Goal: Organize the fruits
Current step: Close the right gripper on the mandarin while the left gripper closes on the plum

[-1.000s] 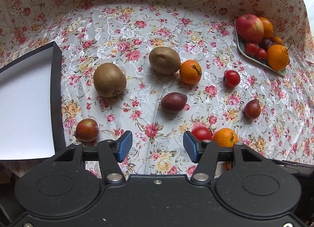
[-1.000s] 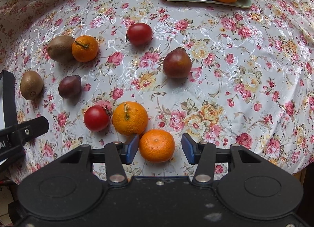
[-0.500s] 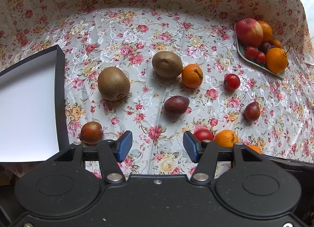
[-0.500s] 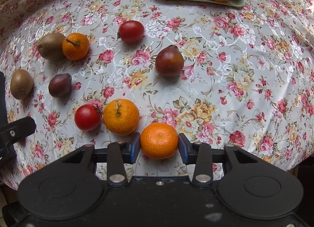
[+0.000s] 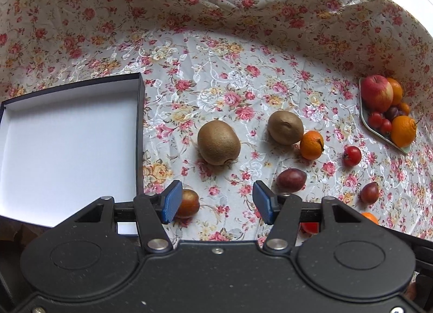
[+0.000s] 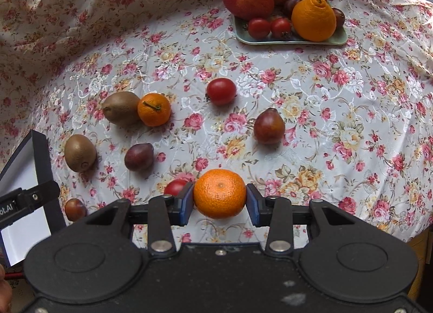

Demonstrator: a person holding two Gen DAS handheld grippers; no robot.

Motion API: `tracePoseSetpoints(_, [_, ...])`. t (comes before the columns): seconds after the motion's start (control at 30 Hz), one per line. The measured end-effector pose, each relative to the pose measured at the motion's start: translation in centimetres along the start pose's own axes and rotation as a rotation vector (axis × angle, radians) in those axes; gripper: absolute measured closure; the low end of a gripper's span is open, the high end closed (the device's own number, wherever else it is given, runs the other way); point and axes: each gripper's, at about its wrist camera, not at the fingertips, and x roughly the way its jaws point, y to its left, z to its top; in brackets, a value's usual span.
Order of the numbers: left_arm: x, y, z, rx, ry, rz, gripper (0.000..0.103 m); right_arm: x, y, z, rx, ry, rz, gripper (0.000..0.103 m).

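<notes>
My right gripper (image 6: 219, 200) is shut on a mandarin (image 6: 219, 193) and holds it above the cloth. My left gripper (image 5: 216, 202) is open and empty, with a small reddish-brown fruit (image 5: 188, 203) just behind its left pad. Loose on the floral cloth lie two kiwis (image 5: 218, 142) (image 5: 285, 127), a stemmed mandarin (image 5: 311, 145), a tomato (image 5: 351, 156) and dark plums (image 5: 291, 179) (image 5: 369, 192). In the right wrist view the same fruits show, with a red tomato (image 6: 175, 187) partly hidden behind my left finger.
An empty white box with dark walls (image 5: 139, 134) stands at the left. A green tray (image 6: 335, 40) at the far right holds an apple, oranges, tomatoes and plums. The cloth rises as a wall behind. The table's front edge drops off at the right (image 6: 422, 231).
My right gripper closed on the mandarin and lifted it off the cloth, tilting up. My left gripper swung left and up, so the box fills more of its view.
</notes>
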Motion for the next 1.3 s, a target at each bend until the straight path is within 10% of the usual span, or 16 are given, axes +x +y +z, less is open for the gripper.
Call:
tracePoseSetpoints(0.5, [4.5, 1.1, -1.0, -0.008, 0.071, 0.021, 0.042, 0.0, 4.7, -0.4, -0.056, 0.015, 0.058, 0.062])
tracePoseSetpoints(1.03, [7.3, 0.1, -1.7, 0.032, 0.051, 0.2, 0.044, -0.6, 3.7, -0.7, -0.051, 0.003, 0.064, 0.062])
tracePoseSetpoints(1.3, [8.4, 0.6, -1.4, -0.042, 0.078, 0.153, 0.045, -1.2, 3.2, -1.1, -0.057, -0.003, 0.077, 0.062])
